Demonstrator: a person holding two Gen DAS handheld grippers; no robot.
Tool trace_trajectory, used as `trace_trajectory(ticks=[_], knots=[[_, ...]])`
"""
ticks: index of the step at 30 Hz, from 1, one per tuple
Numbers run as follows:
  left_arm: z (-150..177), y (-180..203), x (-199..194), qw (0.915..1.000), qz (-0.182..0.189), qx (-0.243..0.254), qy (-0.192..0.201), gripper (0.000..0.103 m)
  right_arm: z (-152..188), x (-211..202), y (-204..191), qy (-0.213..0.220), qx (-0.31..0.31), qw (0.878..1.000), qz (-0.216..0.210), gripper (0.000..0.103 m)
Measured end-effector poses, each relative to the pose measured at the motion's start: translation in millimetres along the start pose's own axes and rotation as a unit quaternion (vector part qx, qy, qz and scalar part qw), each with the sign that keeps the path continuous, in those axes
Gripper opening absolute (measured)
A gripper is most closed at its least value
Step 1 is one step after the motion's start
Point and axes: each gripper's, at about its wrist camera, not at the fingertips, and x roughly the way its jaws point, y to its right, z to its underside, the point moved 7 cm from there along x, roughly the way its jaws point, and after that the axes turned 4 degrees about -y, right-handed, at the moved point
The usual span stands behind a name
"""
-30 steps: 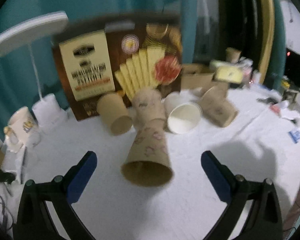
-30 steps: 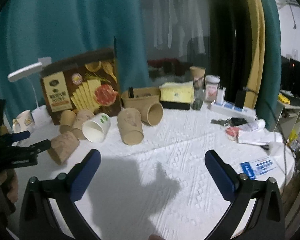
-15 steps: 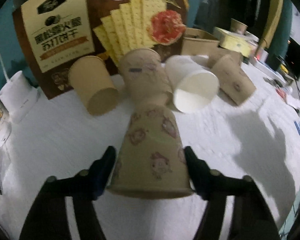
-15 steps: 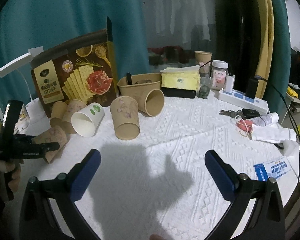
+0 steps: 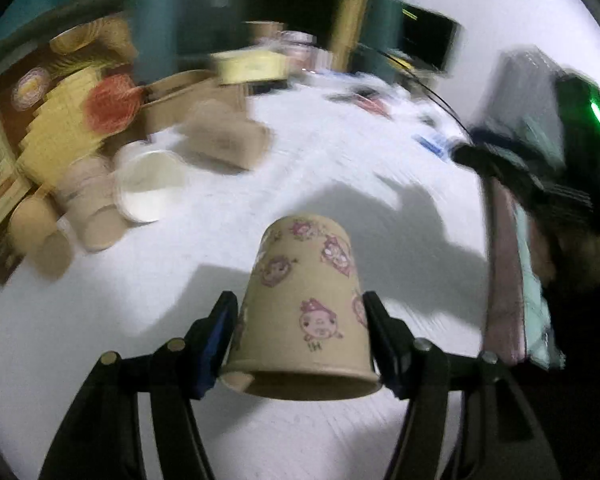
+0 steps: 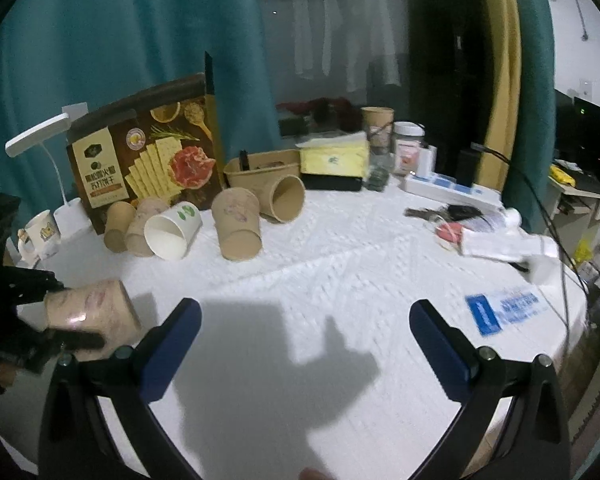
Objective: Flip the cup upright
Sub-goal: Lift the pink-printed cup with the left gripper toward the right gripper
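From the left wrist view, the left gripper (image 5: pixel 300 332) has its jaws clamped on a brown paper cup (image 5: pixel 304 308) printed with pink pig faces. The pads press against the cup's sides close to its wide rim, which faces the camera, while the closed base points away over the white tablecloth (image 5: pixel 160 320). The cup sits squarely between the two fingers. Everything behind it is smeared with blur: a cluster of other paper cups (image 5: pixel 100 208) lies at the left, and the right gripper (image 5: pixel 540 184) is a dark shape at the right edge.

From the right wrist view, the right gripper (image 6: pixel 304 336) has its jaws wide apart, blue pads clear of anything, with only tablecloth (image 6: pixel 340 280) between them. At the far left the pig cup (image 6: pixel 90 308) is held in the left gripper (image 6: pixel 40 316), lying roughly sideways just above the cloth. Behind stand a cracker box (image 6: pixel 148 156) and several tipped cups (image 6: pixel 204 224).
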Motion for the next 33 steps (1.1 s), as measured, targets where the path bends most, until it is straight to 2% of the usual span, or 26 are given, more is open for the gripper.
trace_trajectory(ticks=[2, 5, 8, 11, 14, 18, 23, 27, 30, 33], knots=[[6, 14, 3, 0.9988, 0.035, 0.028, -0.021, 0.063, 9, -6, 7, -0.005, 0.005, 1.0, 0.008, 0.103], [18, 32, 11, 0.9909, 0.092, 0.074, -0.065, 0.063, 27, -14, 16, -0.016, 0.017, 1.0, 0.021, 0.103], [27, 46, 12, 0.9829, 0.127, 0.102, -0.085, 0.063, 41, -21, 18, -0.022, 0.024, 0.999, 0.028, 0.103], [32, 51, 18, 0.9766, 0.141, 0.13, -0.097, 0.065, 52, -27, 17, -0.026, 0.024, 0.999, 0.033, 0.103], [34, 48, 30, 0.975, 0.142, 0.131, -0.109, 0.068, 60, -29, 15, -0.035, 0.022, 0.999, 0.035, 0.103], [31, 47, 36, 0.9785, 0.129, 0.125, -0.101, 0.07, 58, -31, 12, -0.032, 0.017, 0.999, 0.034, 0.103], [31, 48, 17, 0.9853, 0.118, 0.108, -0.061, 0.084, 55, -27, 3, -0.035, 0.002, 0.999, 0.025, 0.103], [26, 47, -4, 0.9906, 0.106, 0.082, -0.027, 0.088, 56, -21, -6, -0.04, -0.011, 0.999, 0.013, 0.103], [25, 44, -22, 0.9952, 0.081, 0.053, -0.003, 0.089, 57, -16, -12, -0.045, -0.018, 0.999, 0.003, 0.103], [32, 30, -41, 0.9992, 0.037, -0.003, 0.015, 0.089, 55, -13, -19, -0.05, -0.031, 0.998, -0.011, 0.103]])
